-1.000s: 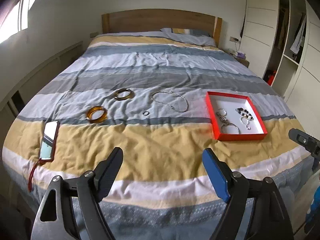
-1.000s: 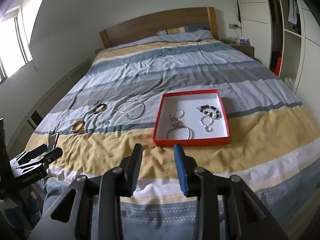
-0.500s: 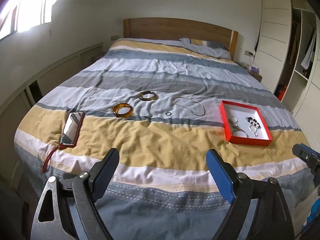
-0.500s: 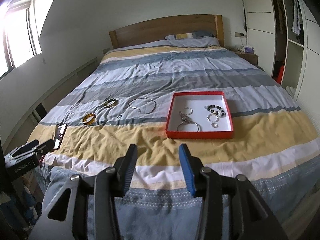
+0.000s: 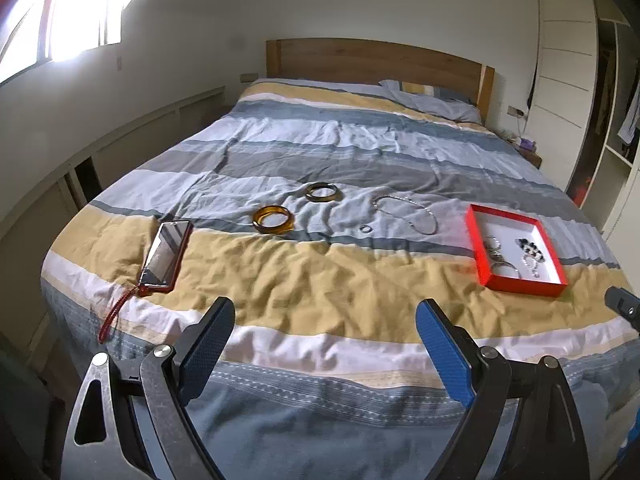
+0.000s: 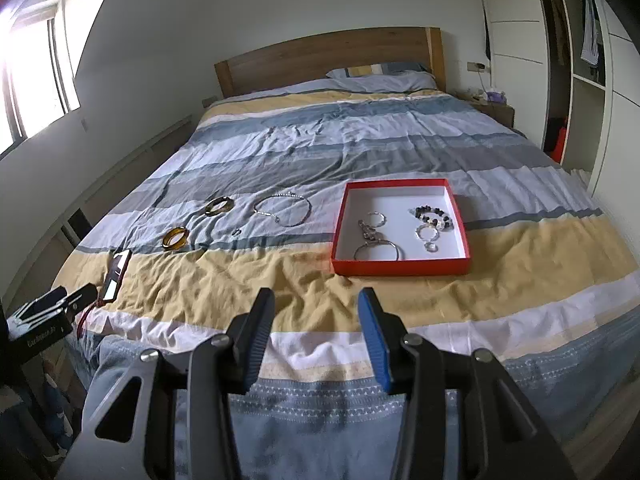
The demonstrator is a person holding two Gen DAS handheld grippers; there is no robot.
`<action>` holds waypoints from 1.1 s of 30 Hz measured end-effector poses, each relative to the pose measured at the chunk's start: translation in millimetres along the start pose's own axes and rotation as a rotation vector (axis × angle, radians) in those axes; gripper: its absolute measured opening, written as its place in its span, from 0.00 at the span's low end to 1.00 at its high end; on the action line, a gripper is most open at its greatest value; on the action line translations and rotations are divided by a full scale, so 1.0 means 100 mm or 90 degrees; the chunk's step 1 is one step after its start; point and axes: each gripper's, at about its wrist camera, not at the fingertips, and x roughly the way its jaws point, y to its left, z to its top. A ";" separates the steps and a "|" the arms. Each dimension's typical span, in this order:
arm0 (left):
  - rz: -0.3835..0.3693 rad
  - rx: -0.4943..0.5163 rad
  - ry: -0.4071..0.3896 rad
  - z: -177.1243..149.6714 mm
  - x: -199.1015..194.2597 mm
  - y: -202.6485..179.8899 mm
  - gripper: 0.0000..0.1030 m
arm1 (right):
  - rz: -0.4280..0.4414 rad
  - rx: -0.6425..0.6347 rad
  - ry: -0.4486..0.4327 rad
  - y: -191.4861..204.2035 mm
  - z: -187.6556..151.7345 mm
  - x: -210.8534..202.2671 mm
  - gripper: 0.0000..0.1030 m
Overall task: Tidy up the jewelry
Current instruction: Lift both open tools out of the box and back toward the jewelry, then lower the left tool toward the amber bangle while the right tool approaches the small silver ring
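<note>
left gripper (image 5: 322,320) wide, jaws just been opening, nothing between, above bed foot. right gripper (image 6: 316,310) half open, also just widened, empty. beyond on duvet (image 5: 320,276): amber bangle (image 5: 273,219), dark bangle (image 5: 322,192), small ring (image 5: 365,229), chain necklace (image 5: 408,216). red box (image 6: 400,268) right, holds bracelets. phone (image 5: 166,254) left.

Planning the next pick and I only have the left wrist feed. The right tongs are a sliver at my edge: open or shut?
Observer: Open. The right tongs have just been opening their jaws, nothing between them.
Operator: Tray contents? Too foreshortened here.
Observer: The red tray holds a black-and-white beaded bracelet and silver hoops; its far end is bare.
Operator: Where do they point?
Observer: Over the bedspread, short of the tray's near-left corner.
</note>
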 end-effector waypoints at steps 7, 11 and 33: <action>0.007 -0.019 0.010 -0.03 0.18 0.22 0.88 | 0.013 -0.003 0.007 0.02 0.06 0.22 0.41; 0.012 -0.020 0.022 -0.06 0.32 0.29 0.88 | 0.024 -0.010 0.014 0.07 0.08 0.38 0.40; 0.030 -0.047 0.130 -0.19 1.32 0.59 0.88 | 0.076 -0.077 0.119 0.41 0.06 1.50 0.40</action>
